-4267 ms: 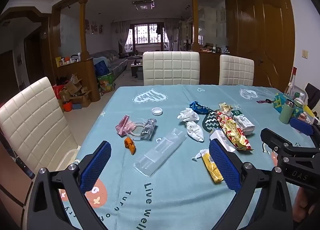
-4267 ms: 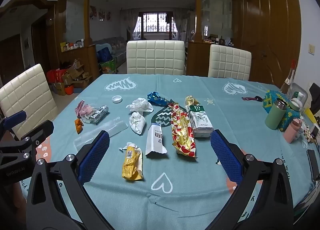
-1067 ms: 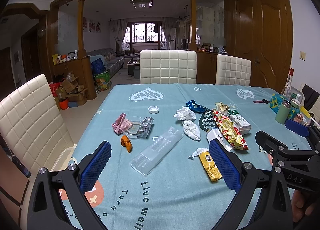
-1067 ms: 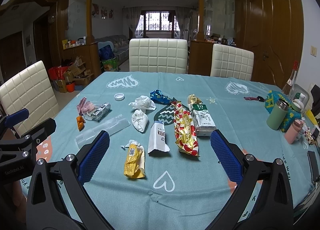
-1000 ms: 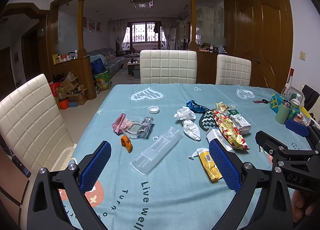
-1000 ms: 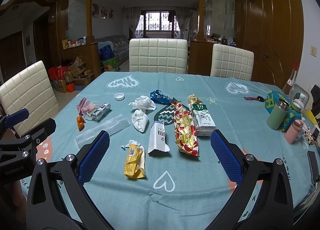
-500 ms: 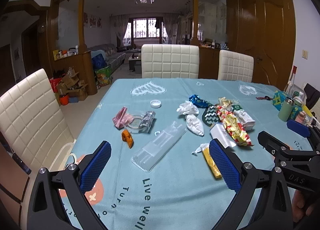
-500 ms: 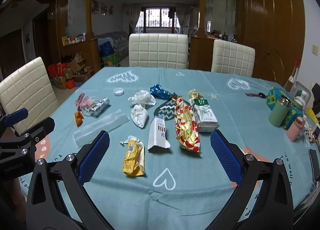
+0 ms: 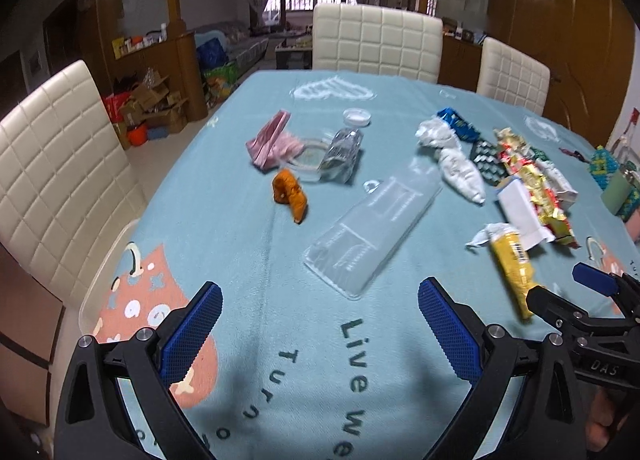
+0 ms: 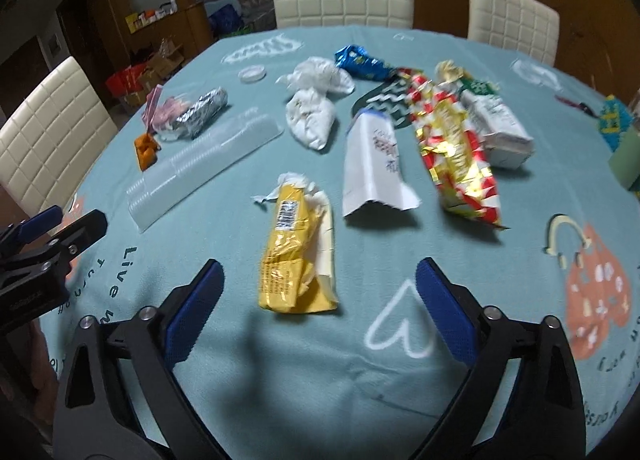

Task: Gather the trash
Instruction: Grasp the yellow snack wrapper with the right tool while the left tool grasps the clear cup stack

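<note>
Trash lies scattered on the teal tablecloth [image 9: 248, 244]. Just ahead of my left gripper [image 9: 320, 316], which is open and empty, lies a clear plastic tray [image 9: 372, 236]. Beyond it sit an orange wrapper [image 9: 289, 196], a pink wrapper [image 9: 272, 142] and a crushed clear bottle [image 9: 340, 154]. My right gripper [image 10: 318, 294] hovers over the near end of a yellow wrapper [image 10: 296, 244]; its jaws are closing but do not touch it. Farther off lie a white carton [image 10: 374, 164], a red-gold wrapper [image 10: 452, 148], white tissue wads [image 10: 312, 116] and a blue wrapper [image 10: 360, 60].
Cream padded chairs [image 9: 56, 164] stand at the left side and the far side [image 9: 376, 44] of the table. A green cup [image 10: 626, 164] and other items crowd the right edge. A white bottle cap [image 9: 356, 116] lies near the far middle.
Both grippers have dropped toward the table and tilted down. The trash looms larger, and the yellow wrapper now sits between the right gripper's fingers.
</note>
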`<state>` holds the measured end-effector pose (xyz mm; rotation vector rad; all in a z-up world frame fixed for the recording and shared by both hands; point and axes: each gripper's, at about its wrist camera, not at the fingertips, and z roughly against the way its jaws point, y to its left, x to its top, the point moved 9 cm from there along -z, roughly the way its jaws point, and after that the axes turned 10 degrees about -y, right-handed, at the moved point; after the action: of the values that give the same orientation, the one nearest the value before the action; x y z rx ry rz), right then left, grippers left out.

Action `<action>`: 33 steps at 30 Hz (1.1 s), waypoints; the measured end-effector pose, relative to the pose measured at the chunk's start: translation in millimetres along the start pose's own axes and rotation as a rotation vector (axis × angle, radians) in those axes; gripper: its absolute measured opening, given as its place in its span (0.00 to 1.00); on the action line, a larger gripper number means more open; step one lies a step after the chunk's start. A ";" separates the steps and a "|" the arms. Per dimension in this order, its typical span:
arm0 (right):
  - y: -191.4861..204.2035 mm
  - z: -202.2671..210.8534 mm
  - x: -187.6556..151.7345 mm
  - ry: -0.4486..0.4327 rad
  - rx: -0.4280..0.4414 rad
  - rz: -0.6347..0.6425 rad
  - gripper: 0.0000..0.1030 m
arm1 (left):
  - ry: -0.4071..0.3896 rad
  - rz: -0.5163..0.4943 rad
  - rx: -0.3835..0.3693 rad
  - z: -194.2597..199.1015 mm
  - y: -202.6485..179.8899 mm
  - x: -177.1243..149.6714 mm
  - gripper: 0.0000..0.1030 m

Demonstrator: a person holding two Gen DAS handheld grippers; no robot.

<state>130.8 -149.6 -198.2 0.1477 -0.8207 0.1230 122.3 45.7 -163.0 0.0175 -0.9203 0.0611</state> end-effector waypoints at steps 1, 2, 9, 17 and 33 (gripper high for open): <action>4.0 -7.1 -1.2 0.015 0.009 0.008 0.85 | 0.014 -0.003 0.002 -6.1 0.6 -1.1 0.93; 7.1 -11.7 -2.0 0.028 0.015 0.014 0.83 | 0.030 -0.010 0.003 -13.4 1.2 -1.3 0.93; 17.8 -36.0 0.1 0.056 0.023 0.056 0.57 | 0.090 -0.065 -0.007 -49.4 -5.6 1.4 0.93; 17.6 -41.1 8.0 0.021 0.020 0.095 0.33 | 0.118 -0.108 -0.041 -71.1 -19.3 7.7 0.93; 47.4 -24.6 19.7 -0.016 0.027 0.165 0.31 | 0.041 -0.043 -0.098 -30.8 2.1 13.1 0.51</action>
<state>153.9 -97.6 -196.3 0.1067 -0.8466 0.2890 154.6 49.7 -171.3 -0.0546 -0.8806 -0.0236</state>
